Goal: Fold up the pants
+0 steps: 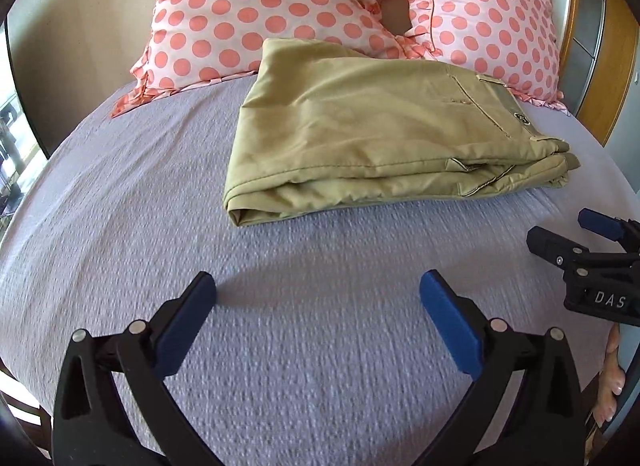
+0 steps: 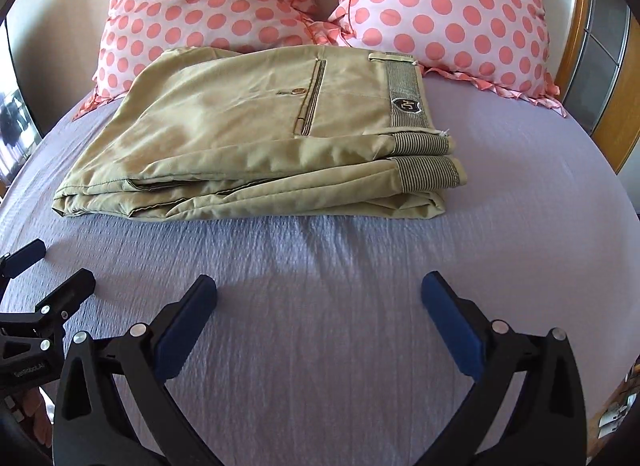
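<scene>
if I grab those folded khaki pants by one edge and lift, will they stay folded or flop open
Likely flop: the khaki pants are soft cloth in loose stacked layers, nothing pinning them. Probably light. The striped waistband looks thicker, so that end may hang lower.

near side: bare bed sheet [image 2: 320,326] lying open before both tongs
ahead: folded pants [image 2: 260,137] blocking
behind pants: pillows [image 2: 440,13] touching, closing off far side
</scene>
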`<state>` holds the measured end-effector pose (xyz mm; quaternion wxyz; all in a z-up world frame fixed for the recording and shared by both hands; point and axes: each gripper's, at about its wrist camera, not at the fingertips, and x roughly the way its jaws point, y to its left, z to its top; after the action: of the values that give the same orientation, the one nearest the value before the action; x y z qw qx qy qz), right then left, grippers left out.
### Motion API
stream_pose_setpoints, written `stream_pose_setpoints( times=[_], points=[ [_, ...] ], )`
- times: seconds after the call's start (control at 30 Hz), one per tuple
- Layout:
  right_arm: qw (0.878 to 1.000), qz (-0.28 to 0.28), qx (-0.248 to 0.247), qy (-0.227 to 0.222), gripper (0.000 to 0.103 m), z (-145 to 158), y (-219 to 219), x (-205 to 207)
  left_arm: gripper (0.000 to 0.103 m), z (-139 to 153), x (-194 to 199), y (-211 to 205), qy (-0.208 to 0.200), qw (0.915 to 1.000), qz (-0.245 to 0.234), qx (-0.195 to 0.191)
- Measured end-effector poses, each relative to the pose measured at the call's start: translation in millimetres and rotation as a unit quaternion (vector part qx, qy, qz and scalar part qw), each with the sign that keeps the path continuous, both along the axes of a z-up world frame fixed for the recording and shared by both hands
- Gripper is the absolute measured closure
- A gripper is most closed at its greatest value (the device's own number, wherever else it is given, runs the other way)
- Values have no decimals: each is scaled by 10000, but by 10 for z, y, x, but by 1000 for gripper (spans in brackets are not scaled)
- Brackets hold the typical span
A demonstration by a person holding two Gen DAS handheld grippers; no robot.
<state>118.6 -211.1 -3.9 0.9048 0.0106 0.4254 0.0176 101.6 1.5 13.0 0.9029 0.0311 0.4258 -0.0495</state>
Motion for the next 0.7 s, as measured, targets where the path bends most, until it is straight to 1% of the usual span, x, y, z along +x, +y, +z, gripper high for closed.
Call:
stream_pose_setpoints(
  times=[0.7],
  points=[
    [10000,-12,2,-15,1,2,-9,2,2,1,1,-4,-24,10000,14,-5]
  ],
)
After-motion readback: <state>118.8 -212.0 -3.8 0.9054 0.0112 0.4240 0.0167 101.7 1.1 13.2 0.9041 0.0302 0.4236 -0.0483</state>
